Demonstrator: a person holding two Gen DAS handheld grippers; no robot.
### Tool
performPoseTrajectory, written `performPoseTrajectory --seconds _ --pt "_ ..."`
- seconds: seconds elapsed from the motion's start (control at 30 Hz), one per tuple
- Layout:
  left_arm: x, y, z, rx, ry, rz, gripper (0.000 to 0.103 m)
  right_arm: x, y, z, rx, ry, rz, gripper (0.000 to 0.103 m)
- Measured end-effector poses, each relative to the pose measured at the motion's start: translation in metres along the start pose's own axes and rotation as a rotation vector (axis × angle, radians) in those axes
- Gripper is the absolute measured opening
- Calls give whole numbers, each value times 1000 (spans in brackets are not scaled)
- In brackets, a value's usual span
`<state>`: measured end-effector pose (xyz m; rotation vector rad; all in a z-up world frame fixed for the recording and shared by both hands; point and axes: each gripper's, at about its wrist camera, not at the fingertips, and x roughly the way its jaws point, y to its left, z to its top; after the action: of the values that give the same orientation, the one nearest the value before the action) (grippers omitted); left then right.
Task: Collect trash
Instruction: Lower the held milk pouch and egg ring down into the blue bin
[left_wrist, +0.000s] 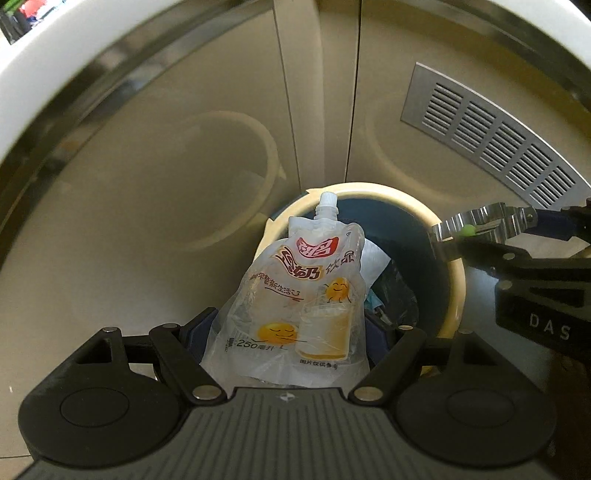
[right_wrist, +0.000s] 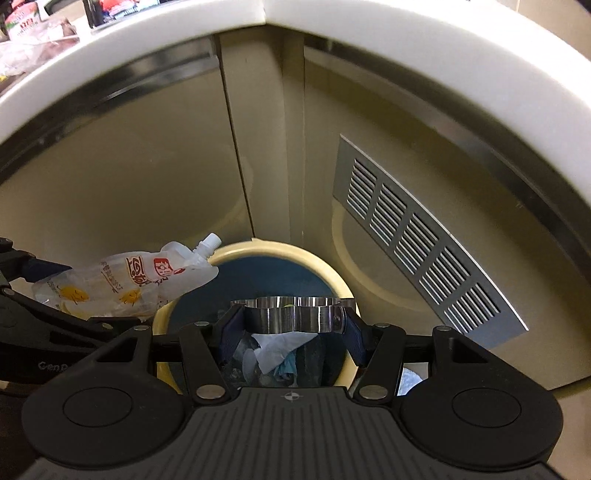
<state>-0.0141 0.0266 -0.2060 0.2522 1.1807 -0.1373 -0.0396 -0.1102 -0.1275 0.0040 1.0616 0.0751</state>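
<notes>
Your left gripper (left_wrist: 291, 328) had its jaws closed on an empty soy-milk pouch (left_wrist: 299, 295), held over the waste bin (left_wrist: 456, 273) for dropping. Your right gripper (right_wrist: 291, 332) clamped a scalloped metal ring (right_wrist: 295, 315) above it.

Drink pouch (left_wrist: 295, 295) sat between the left gripper (left_wrist: 293, 332) fingers, spout forward, over the near rim of the bin (left_wrist: 448, 258). Metal cutter (right_wrist: 295, 314) sat between the right gripper (right_wrist: 291, 332) fingers, above the bin opening, tissue (right_wrist: 273, 347) in the bin below it. Vent grille (right_wrist: 413, 236) stood on the cabinet beyond and right of the fingers.
</notes>
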Motion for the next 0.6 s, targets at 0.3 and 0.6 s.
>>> performPoseTrajectory --seconds 0.3,0.6 --pt "22 -6 8 22 39 -2 84 21 -6 4 22 50 3 59" --pt "34 -5 18 39 78 -9 84 38 -5 10 29 78 -2 59"
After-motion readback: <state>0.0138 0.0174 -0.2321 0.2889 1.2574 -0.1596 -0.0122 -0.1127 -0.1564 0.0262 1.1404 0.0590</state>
